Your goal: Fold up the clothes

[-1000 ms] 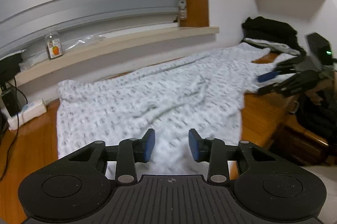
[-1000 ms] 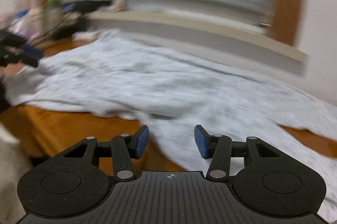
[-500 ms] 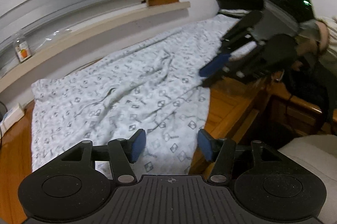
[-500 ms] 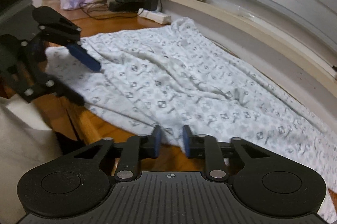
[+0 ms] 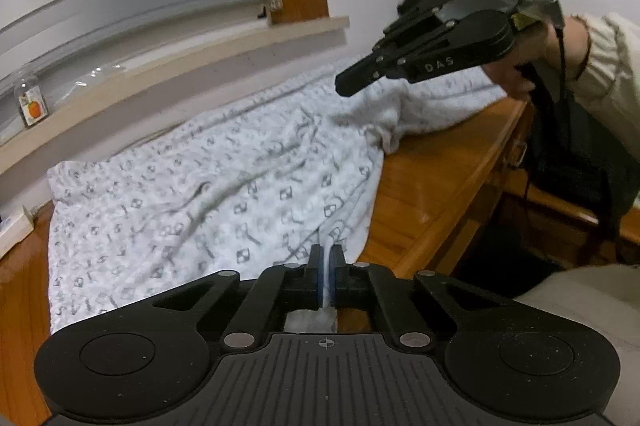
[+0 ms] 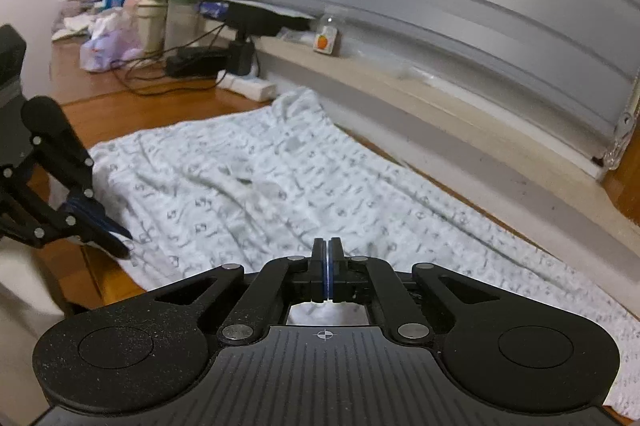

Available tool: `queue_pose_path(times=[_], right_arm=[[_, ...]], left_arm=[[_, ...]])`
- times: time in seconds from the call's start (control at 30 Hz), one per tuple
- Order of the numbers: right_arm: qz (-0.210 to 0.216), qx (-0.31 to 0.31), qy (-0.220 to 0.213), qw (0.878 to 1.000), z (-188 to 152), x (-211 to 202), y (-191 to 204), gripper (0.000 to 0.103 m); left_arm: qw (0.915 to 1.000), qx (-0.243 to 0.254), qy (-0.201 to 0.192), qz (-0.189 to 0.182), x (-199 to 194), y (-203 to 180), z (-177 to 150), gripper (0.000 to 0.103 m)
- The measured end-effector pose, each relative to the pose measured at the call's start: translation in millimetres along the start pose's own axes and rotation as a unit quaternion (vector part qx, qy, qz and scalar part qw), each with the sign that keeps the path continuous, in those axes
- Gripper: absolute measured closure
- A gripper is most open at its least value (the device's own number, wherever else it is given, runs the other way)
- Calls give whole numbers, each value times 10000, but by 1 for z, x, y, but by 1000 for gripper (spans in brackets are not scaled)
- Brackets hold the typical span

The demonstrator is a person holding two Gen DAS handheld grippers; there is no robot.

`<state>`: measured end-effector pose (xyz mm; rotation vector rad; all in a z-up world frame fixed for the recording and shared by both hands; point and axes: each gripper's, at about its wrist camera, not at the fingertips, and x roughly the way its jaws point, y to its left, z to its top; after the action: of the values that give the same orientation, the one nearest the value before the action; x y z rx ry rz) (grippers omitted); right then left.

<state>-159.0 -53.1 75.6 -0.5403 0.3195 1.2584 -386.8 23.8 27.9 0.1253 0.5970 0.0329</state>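
A white garment (image 5: 220, 185) with a grey print lies spread over the wooden table (image 5: 440, 161). My left gripper (image 5: 326, 260) is shut on its near hem, and white cloth shows between the pads. The right wrist view shows that left gripper (image 6: 116, 240) at the garment's (image 6: 320, 185) left corner. My right gripper (image 6: 328, 260) is shut too, with a thin strip of cloth between its pads and more cloth under it. From the left wrist view, the right gripper (image 5: 346, 86) sits at the far right, where the cloth bunches up toward its tip.
A window sill carries a small jar (image 5: 30, 101) behind the garment. A power strip (image 6: 250, 87), cables and bottles (image 6: 180, 13) crowd the table's far left end. The table's front edge (image 5: 476, 177) drops off on the right, near a person's sleeve (image 5: 608, 73).
Both grippers were open above the cloth a second ago. They have since come down to the garment's near edge and shut on it, the right one first.
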Motion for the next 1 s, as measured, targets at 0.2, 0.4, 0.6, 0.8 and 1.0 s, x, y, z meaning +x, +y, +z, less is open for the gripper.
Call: queue_pose_path(times=[0.2,0.4,0.6,0.8,1.0], right_arm=[[196,31,90,9998,-8,-6,4,99],[604,31,240,9979,-29,-20,20,78],[811,-11,393,9959,-42,-23,28,67],[1024,111,296,9942,-45,-35,27,62],[1102,-49,479,9927,-49,-32,39,64]], left_arm=[[9982,-425,-424,-76,-36,18,5,101],[9950,-761,-646,11,-71,40,6,101],[9950,-757,-633,160,-79,46,7,101],[9953,-728,-596,219,-74,46,7,101],[9948,-813,-590,139,-69,47,6,101]])
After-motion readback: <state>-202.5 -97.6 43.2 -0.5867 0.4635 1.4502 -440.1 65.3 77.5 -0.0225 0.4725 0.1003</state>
